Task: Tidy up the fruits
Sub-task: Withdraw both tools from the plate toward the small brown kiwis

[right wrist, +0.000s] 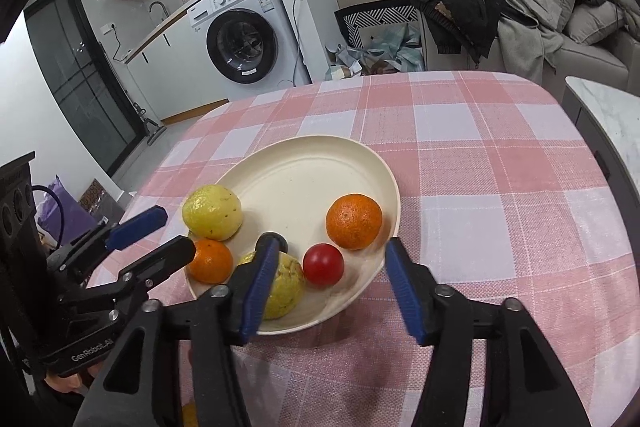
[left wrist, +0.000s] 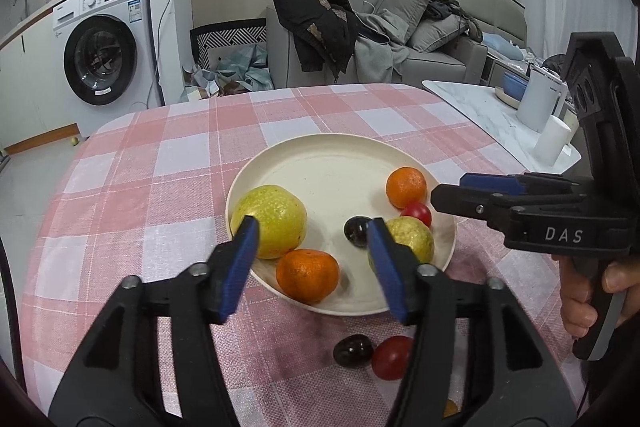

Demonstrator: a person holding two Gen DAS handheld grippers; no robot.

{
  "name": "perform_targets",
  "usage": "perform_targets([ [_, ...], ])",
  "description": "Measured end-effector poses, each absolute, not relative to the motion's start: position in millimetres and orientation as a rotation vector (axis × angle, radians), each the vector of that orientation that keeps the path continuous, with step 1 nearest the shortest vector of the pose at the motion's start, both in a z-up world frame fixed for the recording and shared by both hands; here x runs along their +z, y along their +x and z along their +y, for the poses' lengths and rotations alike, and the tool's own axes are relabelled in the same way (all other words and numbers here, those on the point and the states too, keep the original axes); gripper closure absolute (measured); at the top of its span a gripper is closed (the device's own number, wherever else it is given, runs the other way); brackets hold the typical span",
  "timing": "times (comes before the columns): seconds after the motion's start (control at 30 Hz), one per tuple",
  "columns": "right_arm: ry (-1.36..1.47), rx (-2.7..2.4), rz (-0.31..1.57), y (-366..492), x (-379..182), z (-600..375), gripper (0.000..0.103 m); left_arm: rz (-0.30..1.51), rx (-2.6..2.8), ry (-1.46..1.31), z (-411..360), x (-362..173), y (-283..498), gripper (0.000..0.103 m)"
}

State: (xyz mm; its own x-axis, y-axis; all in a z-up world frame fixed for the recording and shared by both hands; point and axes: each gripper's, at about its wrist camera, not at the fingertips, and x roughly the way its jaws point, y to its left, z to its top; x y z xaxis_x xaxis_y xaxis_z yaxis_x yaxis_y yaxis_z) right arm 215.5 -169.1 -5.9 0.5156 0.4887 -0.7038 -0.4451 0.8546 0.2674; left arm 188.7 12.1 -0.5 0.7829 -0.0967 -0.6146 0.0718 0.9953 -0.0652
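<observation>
Left wrist view: the left gripper (left wrist: 312,247) hangs over the near rim of a round cream plate (left wrist: 320,163) on a table covered with a pink-and-white checked cloth (left wrist: 160,167), its blue-padded fingers (left wrist: 240,267) spread apart with nothing between the pads. On the plate lie a large yellow-green guava (left wrist: 272,219) at the left, a smaller yellow-green guava (left wrist: 412,237) at the right, an orange tangerine (left wrist: 307,273) at the near edge, a second orange tangerine (left wrist: 406,187) at the far right, a red cherry tomato (left wrist: 417,213) and a dark round grape (left wrist: 357,230). On the cloth, near of the plate, another dark grape (left wrist: 352,349) touches another red tomato (left wrist: 391,357). The right gripper (right wrist: 332,281) reaches in from the right; in its own view its fingers (right wrist: 404,291) stand apart, empty, above the plate's near right edge, beside the red tomato.
</observation>
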Motion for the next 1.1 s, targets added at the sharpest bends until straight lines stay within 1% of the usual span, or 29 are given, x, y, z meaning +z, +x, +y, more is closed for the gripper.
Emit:
perform_targets([
  [0.03, 0.058, 0.566, 0.859, 214, -5, -170, 0.029, 0.664, -0.092, -0.036, 12, 1, 187, 0.036],
  [0.07, 0.067, 0.574, 0.856, 212, -3, -172, 0.026, 0.662, -0.088, -0.033, 12, 2, 185, 0.033],
  [0.13, 0.072, 0.580, 0.853, 210, 0, -173, 0.014, 0.651, -0.074, -0.026, 14, 6, 179, 0.021],
  [0.17, 0.067, 0.581, 0.846, 207, 2, -173, 0.011, 0.646, -0.072, -0.028, 15, 9, 175, 0.021],
  [0.23, 0.043, 0.597, 0.817, 198, 5, -173, 0.001, 0.640, -0.075, -0.036, 18, 13, 167, 0.020],
  [0.3, 0.020, 0.609, 0.785, 188, 10, -173, 0.000, 0.624, -0.059, -0.028, 21, 18, 157, 0.015],
  [0.37, 0.004, 0.610, 0.770, 179, 14, -174, 0.000, 0.597, -0.040, -0.013, 23, 22, 145, 0.004],
  [0.4, 0.001, 0.610, 0.763, 175, 16, -175, 0.000, 0.584, -0.029, -0.010, 24, 24, 139, 0.000],
  [0.53, -0.001, 0.606, 0.714, 159, 23, -179, 0.000, 0.579, -0.028, -0.032, 27, 29, 119, 0.000],
  [0.67, -0.008, 0.619, 0.710, 145, 27, -180, 0.000, 0.583, -0.032, -0.044, 27, 29, 101, 0.000],
  [1.1, -0.137, 0.644, 0.769, 107, 8, -166, 0.000, 0.652, -0.062, -0.073, 25, 11, 60, 0.000],
])
